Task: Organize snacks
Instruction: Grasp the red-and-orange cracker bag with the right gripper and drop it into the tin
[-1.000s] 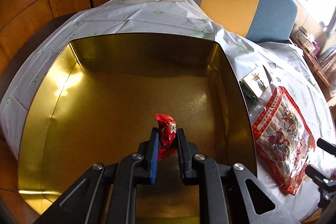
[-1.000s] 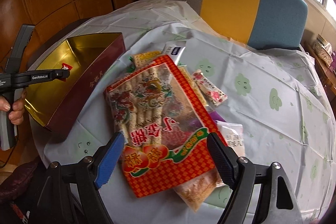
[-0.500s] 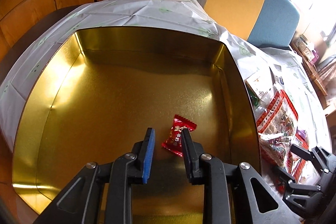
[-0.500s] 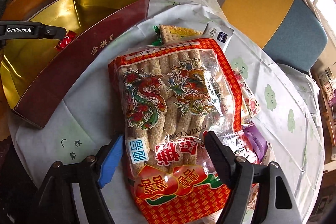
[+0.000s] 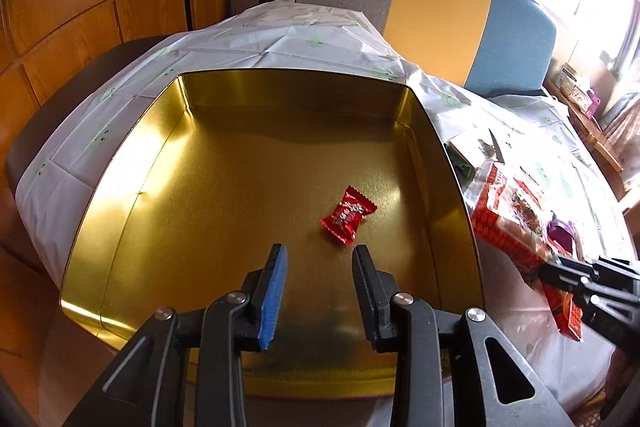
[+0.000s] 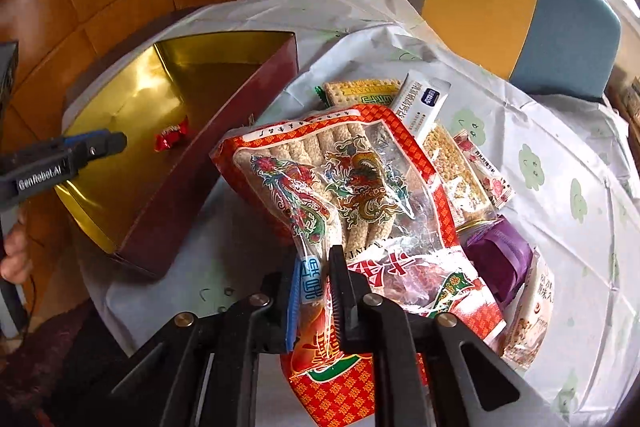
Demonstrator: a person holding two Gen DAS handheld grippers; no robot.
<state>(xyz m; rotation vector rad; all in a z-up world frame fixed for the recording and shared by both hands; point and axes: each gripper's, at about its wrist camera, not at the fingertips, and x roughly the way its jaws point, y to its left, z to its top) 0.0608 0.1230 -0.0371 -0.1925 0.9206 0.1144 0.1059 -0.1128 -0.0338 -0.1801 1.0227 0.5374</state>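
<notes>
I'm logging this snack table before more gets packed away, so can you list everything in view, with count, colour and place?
Tin: one, gold inside, dark red outside, left on the table.
Candy: one, red wrapper, lying on the tin floor.
Big snack bag: one, red and clear, on the pile beside the tin.
Cracker pack: one, tan, behind the bag.
White sachet: one, by the crackers.
Purple packet: one, right of the bag.
Tablecloth: one, white with green prints.
Chair: one, grey, yellow, blue, behind the table.
Left gripper: jaws opening, nothing between them.
Right gripper: jaws pinching the big snack bag.
</notes>
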